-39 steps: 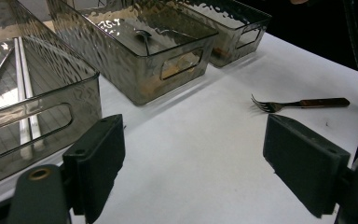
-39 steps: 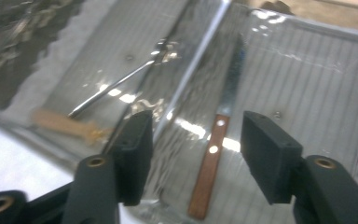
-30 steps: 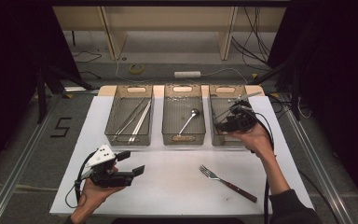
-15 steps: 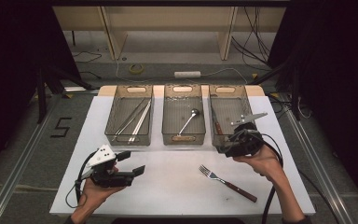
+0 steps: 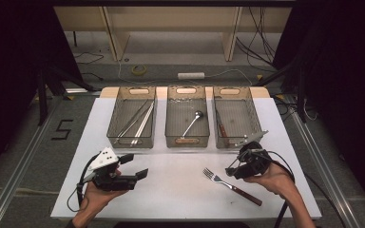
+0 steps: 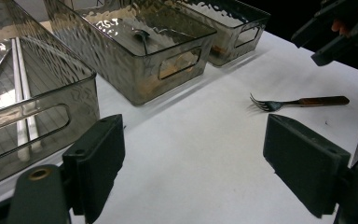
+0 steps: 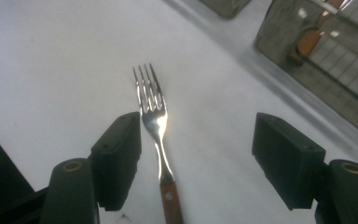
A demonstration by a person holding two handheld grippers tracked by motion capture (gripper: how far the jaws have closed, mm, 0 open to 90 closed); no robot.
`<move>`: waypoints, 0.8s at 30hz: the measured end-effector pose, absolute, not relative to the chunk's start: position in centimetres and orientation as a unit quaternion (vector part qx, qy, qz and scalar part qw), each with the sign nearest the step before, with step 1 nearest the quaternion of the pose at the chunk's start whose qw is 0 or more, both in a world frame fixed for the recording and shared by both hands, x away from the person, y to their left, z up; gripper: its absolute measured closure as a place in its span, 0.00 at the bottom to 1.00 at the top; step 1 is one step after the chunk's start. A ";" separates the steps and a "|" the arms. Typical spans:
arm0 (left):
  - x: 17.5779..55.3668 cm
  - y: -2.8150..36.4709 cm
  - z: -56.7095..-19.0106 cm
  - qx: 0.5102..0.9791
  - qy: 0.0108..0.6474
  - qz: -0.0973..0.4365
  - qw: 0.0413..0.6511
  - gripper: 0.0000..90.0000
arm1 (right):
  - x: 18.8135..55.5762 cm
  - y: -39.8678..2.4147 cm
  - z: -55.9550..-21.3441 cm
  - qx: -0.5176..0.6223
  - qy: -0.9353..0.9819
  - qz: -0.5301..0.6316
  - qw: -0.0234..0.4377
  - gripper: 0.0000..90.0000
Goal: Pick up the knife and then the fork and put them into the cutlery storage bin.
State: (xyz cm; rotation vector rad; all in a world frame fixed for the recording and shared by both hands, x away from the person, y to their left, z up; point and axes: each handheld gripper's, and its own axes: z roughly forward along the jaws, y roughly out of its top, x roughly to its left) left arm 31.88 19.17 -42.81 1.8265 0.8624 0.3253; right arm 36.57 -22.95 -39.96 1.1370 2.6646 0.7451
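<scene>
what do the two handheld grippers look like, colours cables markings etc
Both are black. The left gripper has blocky rectangular jaw pads, a grey three-cornered plate dotted with dark spots, and a black cable trailing behind. The right gripper carries a plain grey plate and a black cable. No sleeves show on the forearms.

Three bins (image 5: 132, 124), one fork (image 5: 231, 186), one spoon (image 5: 192, 123), two tools (image 5: 133, 167)

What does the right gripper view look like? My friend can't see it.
A fork with a wooden handle lies on the white table between the wide-open black jaws of the right gripper. A clear bin sits at top right.
</scene>
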 end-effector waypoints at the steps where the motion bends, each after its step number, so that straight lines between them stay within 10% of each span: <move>1: 31.9 19.2 -42.8 0.762 0.360 0.135 0.521 0.22 | 36.4 -22.9 -40.1 0.379 0.889 0.246 0.072 0.38; 24: 31.9 19.0 -42.8 0.765 0.357 0.136 0.518 0.22 | 33.5 -23.3 -43.3 0.370 0.912 0.172 0.046 0.46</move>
